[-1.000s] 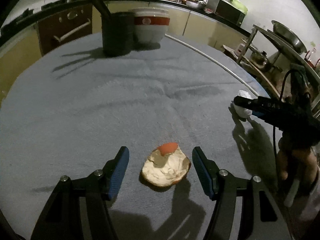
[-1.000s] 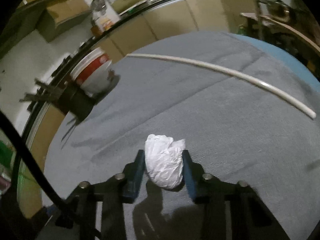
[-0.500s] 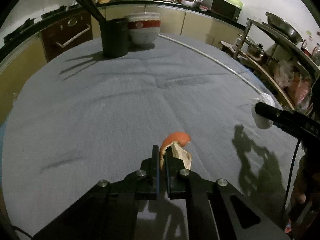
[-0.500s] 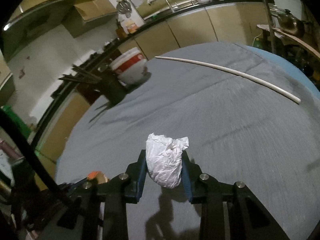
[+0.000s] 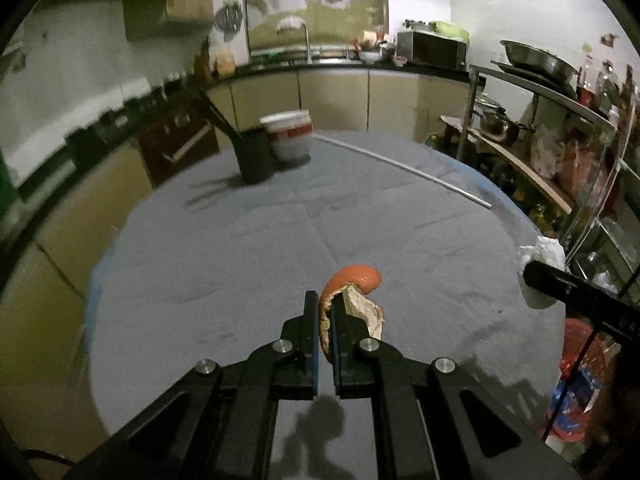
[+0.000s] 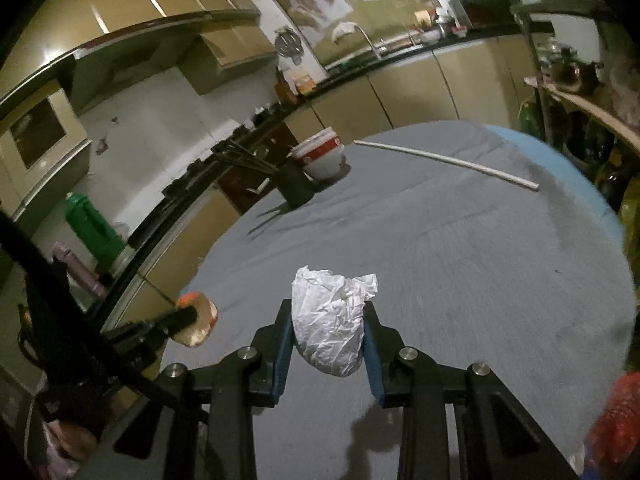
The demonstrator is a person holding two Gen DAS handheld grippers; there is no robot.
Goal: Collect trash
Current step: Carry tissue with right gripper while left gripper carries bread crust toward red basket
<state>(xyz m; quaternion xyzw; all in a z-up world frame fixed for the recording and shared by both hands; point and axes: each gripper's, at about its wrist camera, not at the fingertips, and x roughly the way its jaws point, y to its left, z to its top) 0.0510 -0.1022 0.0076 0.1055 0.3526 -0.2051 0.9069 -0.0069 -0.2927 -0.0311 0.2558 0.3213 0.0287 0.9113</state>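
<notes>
My left gripper is shut on an orange peel, orange outside and pale inside, and holds it above the grey round table. My right gripper is shut on a crumpled white paper wad, also lifted off the table. In the left wrist view the right gripper with the white wad shows at the right edge. In the right wrist view the left gripper with the peel shows at the lower left.
A black holder with chopsticks and stacked white bowls with a red band stand at the table's far side. A long white rod lies at the far right. A metal shelf rack stands right, a red bag below it.
The left gripper closed on the orange peel and lifted it off the table. The right gripper rose with the white wad held. Both views now look from higher up.
</notes>
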